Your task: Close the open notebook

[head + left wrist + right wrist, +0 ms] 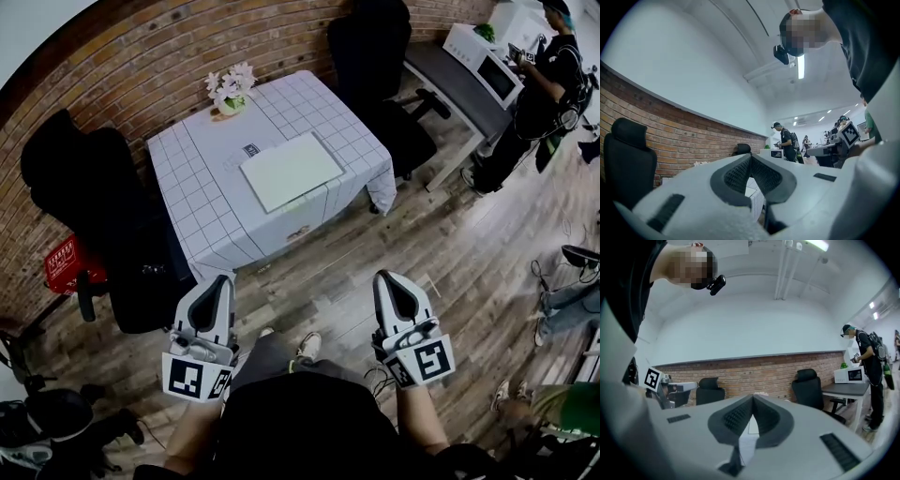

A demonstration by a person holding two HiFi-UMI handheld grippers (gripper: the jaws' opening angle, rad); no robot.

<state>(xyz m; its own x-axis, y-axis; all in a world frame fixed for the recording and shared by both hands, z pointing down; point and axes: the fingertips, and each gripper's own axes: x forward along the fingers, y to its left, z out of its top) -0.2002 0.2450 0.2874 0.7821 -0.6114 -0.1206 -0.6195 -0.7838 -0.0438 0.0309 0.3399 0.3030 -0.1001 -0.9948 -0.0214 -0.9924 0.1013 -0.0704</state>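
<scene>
A white notebook [292, 170] lies flat on the table with the white checked cloth [202, 187], far ahead of both grippers. Only one plain white face shows, and I cannot tell whether it is open or closed. My left gripper [221, 279] hovers over the wooden floor, well short of the table's near edge, with its jaws together and nothing between them. My right gripper [386, 277] is level with it to the right, also shut and empty. In the left gripper view the left gripper's [751, 156] tips touch. In the right gripper view the right gripper's [753, 397] tips touch too.
A pot of white flowers [231, 92] and a small marker card [250, 149] sit on the table behind the notebook. Black chairs [84, 187] [370, 47] flank it. A red crate [64, 264] is at the left. A person [544, 84] stands by a bench with a microwave [483, 61].
</scene>
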